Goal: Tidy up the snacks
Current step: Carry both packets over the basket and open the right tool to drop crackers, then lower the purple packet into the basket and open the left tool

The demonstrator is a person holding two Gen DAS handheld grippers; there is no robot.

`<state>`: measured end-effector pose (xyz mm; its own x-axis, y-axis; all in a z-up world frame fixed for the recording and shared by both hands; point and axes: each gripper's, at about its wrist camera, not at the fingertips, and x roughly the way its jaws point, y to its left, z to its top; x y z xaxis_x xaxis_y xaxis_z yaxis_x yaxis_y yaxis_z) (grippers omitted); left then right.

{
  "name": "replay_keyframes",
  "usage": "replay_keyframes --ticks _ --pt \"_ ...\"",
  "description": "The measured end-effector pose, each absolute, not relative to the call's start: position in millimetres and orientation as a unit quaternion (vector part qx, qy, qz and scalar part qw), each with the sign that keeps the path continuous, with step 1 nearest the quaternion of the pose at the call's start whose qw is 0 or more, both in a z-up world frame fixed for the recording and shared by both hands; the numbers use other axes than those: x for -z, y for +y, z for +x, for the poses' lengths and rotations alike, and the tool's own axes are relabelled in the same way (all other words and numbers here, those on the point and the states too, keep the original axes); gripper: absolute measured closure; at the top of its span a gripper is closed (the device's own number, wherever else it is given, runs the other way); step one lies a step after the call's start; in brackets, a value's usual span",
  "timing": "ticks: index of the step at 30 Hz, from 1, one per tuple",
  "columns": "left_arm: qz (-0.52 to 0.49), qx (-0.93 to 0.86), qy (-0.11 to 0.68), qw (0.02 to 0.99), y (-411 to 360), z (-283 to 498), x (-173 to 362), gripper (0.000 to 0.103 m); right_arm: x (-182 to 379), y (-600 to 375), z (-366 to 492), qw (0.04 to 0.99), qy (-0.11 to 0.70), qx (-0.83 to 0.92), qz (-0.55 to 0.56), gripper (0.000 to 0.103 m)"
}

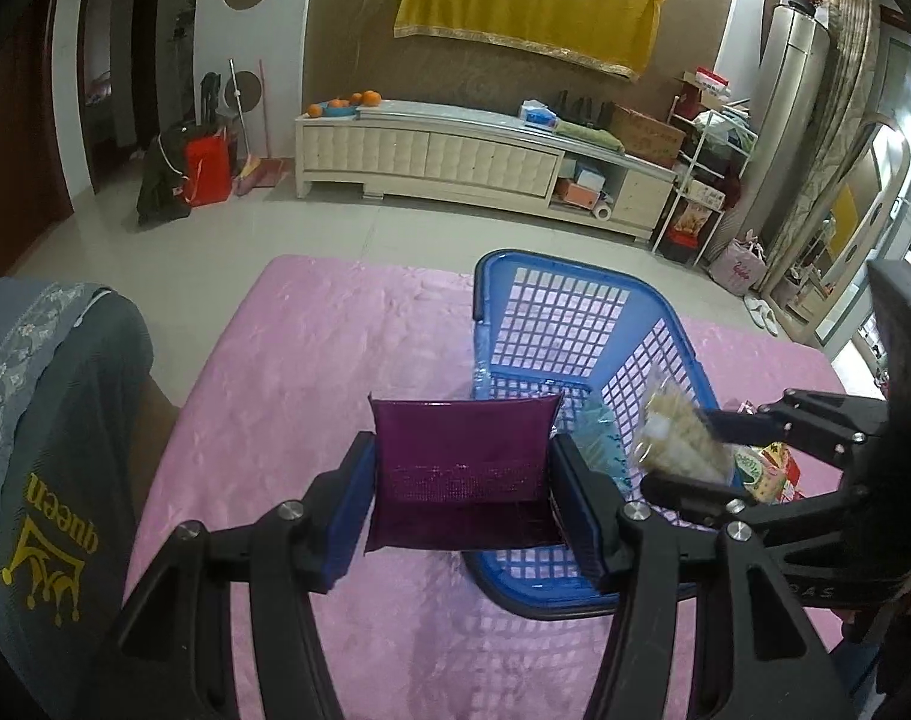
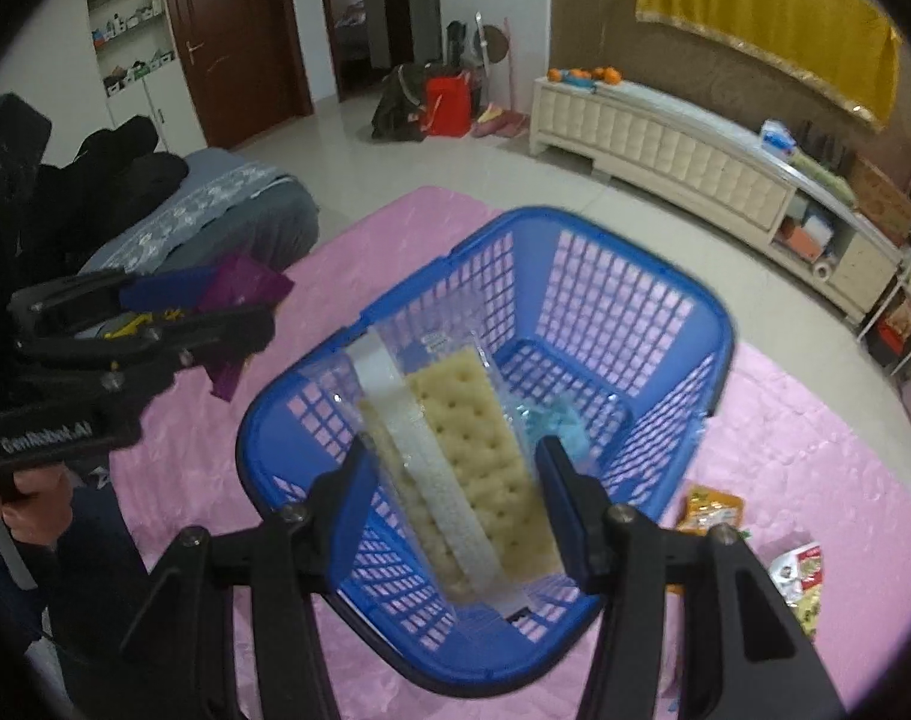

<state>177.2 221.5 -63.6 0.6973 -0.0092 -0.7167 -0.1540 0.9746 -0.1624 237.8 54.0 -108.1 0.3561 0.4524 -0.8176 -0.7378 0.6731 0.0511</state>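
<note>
My left gripper (image 1: 464, 498) is shut on a shiny purple snack packet (image 1: 461, 462), held just left of the blue basket (image 1: 575, 294) on the pink cloth. My right gripper (image 2: 455, 498) is shut on a clear pack of pale crackers (image 2: 473, 462), hanging over the blue basket (image 2: 611, 240). In the left wrist view the cracker pack (image 1: 683, 438) and the right gripper (image 1: 701, 450) show above the basket's right side. In the right wrist view the left gripper (image 2: 215, 306) with the purple packet (image 2: 245, 288) is at the far left. A light blue packet (image 2: 551, 420) lies inside the basket.
Loose snack packets (image 2: 710, 510) lie on the pink cloth (image 2: 815, 456) right of the basket. A grey cushion (image 1: 53, 432) with gold lettering sits at the cloth's left edge. A long white cabinet (image 1: 455, 150) stands against the far wall across the tiled floor.
</note>
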Motion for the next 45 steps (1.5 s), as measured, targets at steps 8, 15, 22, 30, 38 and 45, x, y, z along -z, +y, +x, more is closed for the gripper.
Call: replay_keyframes --ticks 8,15,22,30,38,45 --pt "-0.12 -0.038 0.391 0.912 226 170 65 0.048 123 57 232 0.784 0.468 -0.371 -0.169 0.014" --pt "-0.111 -0.017 0.382 0.917 211 167 53 0.048 98 31 221 0.821 0.447 -0.327 -0.138 0.012" --pt "-0.089 0.006 0.386 0.918 187 170 52 0.048 79 6 211 0.852 0.427 -0.281 -0.11 0.009" --pt "-0.073 0.026 0.402 0.912 159 189 56 0.048 78 -27 210 0.877 0.413 -0.234 -0.076 0.0" --pt "-0.063 0.029 0.421 0.904 140 215 73 0.047 84 -52 216 0.882 0.419 -0.204 -0.068 0.0" --pt "-0.046 0.043 0.444 0.894 130 223 96 0.036 98 -65 224 0.871 0.445 -0.201 -0.049 0.0"
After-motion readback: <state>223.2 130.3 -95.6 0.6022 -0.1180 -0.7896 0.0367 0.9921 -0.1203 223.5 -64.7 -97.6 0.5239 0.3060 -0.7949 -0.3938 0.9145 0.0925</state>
